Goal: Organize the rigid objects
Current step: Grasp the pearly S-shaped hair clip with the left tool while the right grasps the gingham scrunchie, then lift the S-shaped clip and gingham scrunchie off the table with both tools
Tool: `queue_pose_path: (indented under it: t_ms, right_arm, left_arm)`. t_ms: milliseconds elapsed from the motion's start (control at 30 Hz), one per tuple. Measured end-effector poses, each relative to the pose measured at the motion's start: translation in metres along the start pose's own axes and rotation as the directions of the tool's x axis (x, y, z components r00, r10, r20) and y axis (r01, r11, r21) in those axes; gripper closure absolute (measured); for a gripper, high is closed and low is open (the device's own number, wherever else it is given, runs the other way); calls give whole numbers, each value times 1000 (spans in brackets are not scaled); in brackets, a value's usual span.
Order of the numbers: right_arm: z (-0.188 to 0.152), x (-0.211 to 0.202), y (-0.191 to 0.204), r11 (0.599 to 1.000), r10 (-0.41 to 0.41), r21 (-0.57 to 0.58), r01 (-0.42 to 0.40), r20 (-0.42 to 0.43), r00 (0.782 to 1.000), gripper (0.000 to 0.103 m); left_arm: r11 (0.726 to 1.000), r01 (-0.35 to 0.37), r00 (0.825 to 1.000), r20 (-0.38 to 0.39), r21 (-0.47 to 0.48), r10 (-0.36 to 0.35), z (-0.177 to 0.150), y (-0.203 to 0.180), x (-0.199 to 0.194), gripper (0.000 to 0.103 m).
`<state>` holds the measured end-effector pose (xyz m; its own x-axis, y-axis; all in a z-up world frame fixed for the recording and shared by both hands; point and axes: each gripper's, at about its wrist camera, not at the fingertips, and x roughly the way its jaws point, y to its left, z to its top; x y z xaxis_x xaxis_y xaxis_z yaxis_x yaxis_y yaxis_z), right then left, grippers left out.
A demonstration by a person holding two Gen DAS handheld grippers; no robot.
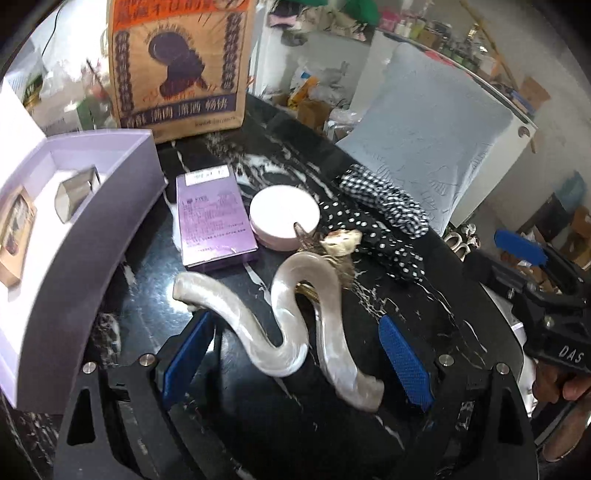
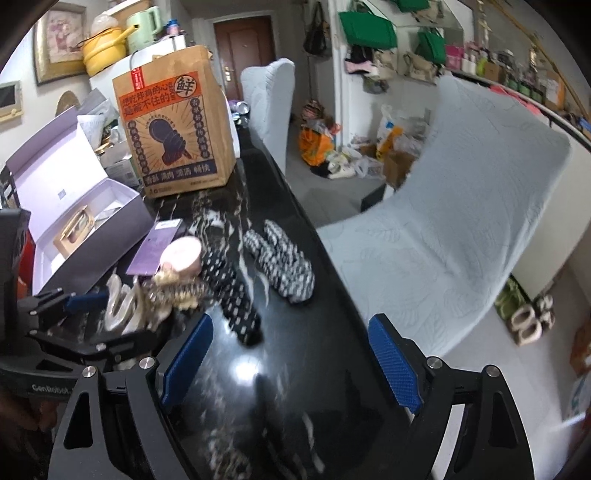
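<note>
Wavy hair clip [image 1: 280, 325], diagonal between tool fingers

Glossy black marble table [image 1: 424, 306], pearly glossy wavy hair clip [image 1: 280, 325]

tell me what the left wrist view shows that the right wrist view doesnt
Only the left wrist view: the wavy pearly hair clip lying between the open left gripper, and the printed face of the purple box.

Only the right wrist view: a brown door, green bags on the wall, a yellow pot, and bare black table between the open right gripper.

Both: paper bag, open lilac box, pink round case, polka-dot band.
</note>
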<state>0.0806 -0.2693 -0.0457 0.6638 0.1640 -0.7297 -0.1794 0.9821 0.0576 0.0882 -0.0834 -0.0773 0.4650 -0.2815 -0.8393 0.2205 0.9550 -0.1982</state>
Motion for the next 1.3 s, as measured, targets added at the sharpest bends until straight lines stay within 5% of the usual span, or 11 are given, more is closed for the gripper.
queue_pose_path:
  t_ms: [200,333,400,767,1000,1300]
  right_arm:
    - [20,24,-8,998,0,-57,1,2,1000,16]
    - [30,46,-10,992,20,-121,-23,-25,999,16]
    - [35,57,-11,989,32,-145,-38,-43,999,17]
    - [41,95,-13,975,114,-172,-140,-155,981,40]
    - [36,91,6,974,65,-208,-94,-143,988,74]
    - [20,69,31,977,-40,-213,15,-112,993,77]
  left_arm:
    - [1000,-22,1000,-5,0,22,5,4,15,11]
    - [996,-74,997,20,55,73,5,0,17,28]
    - [995,-79,997,23,64,77,4,-1,17,28]
    - [990,-83,997,4,112,83,-1,1,11,28]
    - [990,-69,997,-13,121,71,-16,14,-3,28]
    - [996,-38,999,11,75,37,-48,39,-32,29]
